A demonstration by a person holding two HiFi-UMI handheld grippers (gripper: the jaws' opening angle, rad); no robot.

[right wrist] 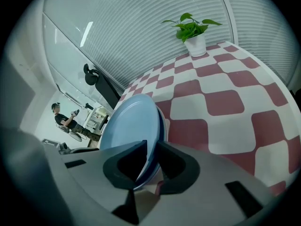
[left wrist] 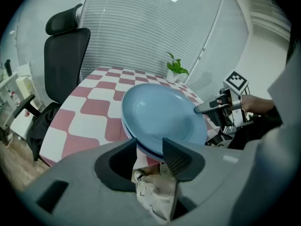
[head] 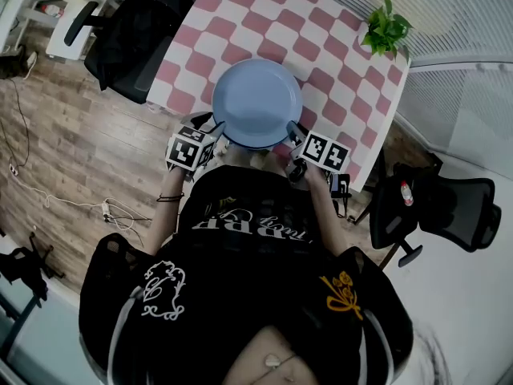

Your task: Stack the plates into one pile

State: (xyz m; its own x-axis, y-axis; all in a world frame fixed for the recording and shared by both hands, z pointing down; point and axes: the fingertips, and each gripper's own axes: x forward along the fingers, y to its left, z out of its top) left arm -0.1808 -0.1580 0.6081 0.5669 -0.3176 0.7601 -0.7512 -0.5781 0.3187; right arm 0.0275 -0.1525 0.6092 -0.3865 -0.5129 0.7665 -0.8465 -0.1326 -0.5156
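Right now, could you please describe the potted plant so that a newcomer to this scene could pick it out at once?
Find the table with the red-and-white checked cloth. Look past the blue plates at its near edge to the far right corner. There stands a small leafy green plant in a white pot, the only upright, green thing on the cloth.

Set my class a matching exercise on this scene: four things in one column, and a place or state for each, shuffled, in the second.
Things
1. pile of light blue round plates
2. green plant in a white pot
3. black office chair
4. right gripper

Places and states
a. on the floor beside the pink-and-white checked table
b. jaws closed on the plates' rim
c. at the table's far corner
d. over the table's near edge

Pairs: 1-d, 2-c, 3-a, 4-b
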